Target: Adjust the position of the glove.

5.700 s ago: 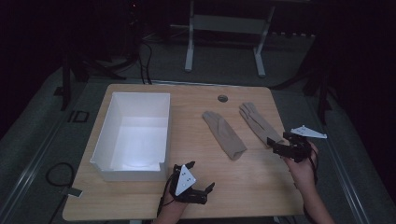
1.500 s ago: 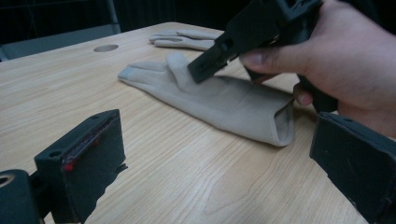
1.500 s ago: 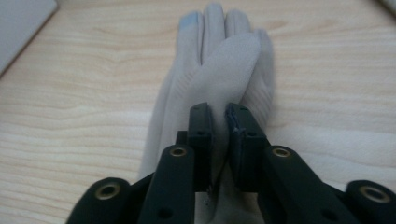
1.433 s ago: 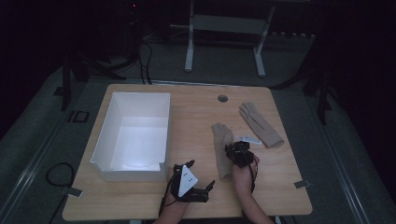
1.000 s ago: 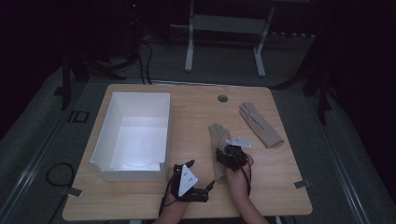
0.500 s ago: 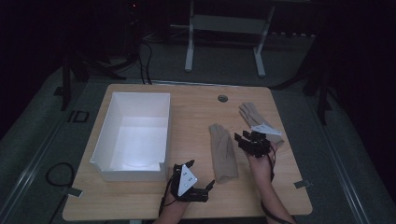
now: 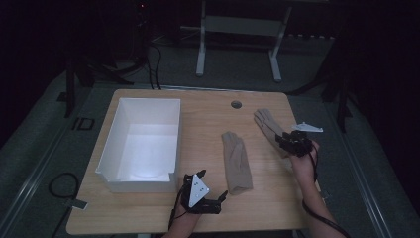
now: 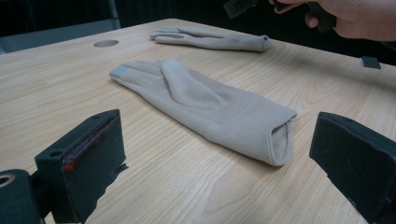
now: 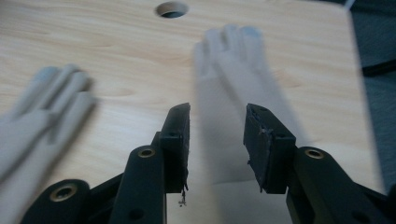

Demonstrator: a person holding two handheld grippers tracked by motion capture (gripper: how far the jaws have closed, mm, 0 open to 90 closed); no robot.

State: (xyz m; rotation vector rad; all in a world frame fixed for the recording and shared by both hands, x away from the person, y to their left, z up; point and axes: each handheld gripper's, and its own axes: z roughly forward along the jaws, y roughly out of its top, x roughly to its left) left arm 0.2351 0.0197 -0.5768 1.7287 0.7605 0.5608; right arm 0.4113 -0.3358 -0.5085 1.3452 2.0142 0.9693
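Gloves on the table, both sets of jaws parted

Gloves lay flat on the wooden table (image 7: 148,213), two of them, tan and well apart from each other. The near glove (image 7: 236,161) rested around the middle of the table with its fingers pointing away from the person and its cuff toward the front edge. The far glove (image 7: 268,129) lay to the right, angled, its fingertips near a round hole (image 7: 236,104) in the tabletop. The right gripper (image 7: 289,144) hovered over the cuff end of the far glove, jaws parted with the fabric showing between them in the right gripper view; whether they touched it I could not tell. The left gripper (image 7: 218,199) sat low at the front edge, just beside the near glove's cuff, its jaws spread wide and holding nothing. A white open box (image 7: 111,179) stood on the left half of the table.
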